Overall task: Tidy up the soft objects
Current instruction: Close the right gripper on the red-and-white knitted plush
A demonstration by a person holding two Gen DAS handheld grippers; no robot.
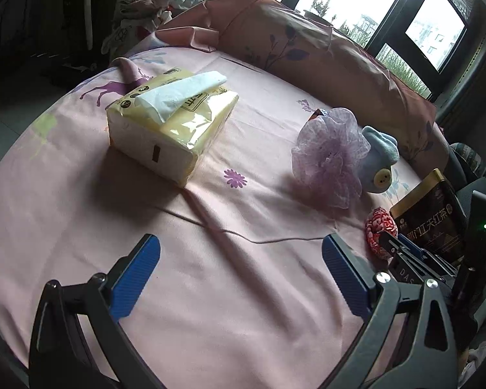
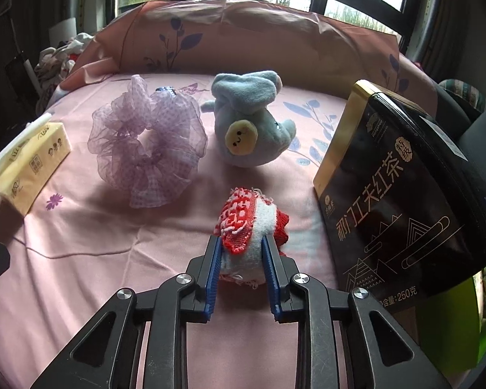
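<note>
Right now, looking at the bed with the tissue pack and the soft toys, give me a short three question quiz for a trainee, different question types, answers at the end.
1. True or false: the right gripper is shut on the red and white knitted ball.
2. Multiple choice: what lies between the tissue pack and the blue plush toy? A) a spoon B) the purple mesh scrunchie C) a mug
3. Fill in: the left gripper is ____ over the pink bedsheet, holding nothing.

Key: 1 true; 2 B; 3 open
</note>
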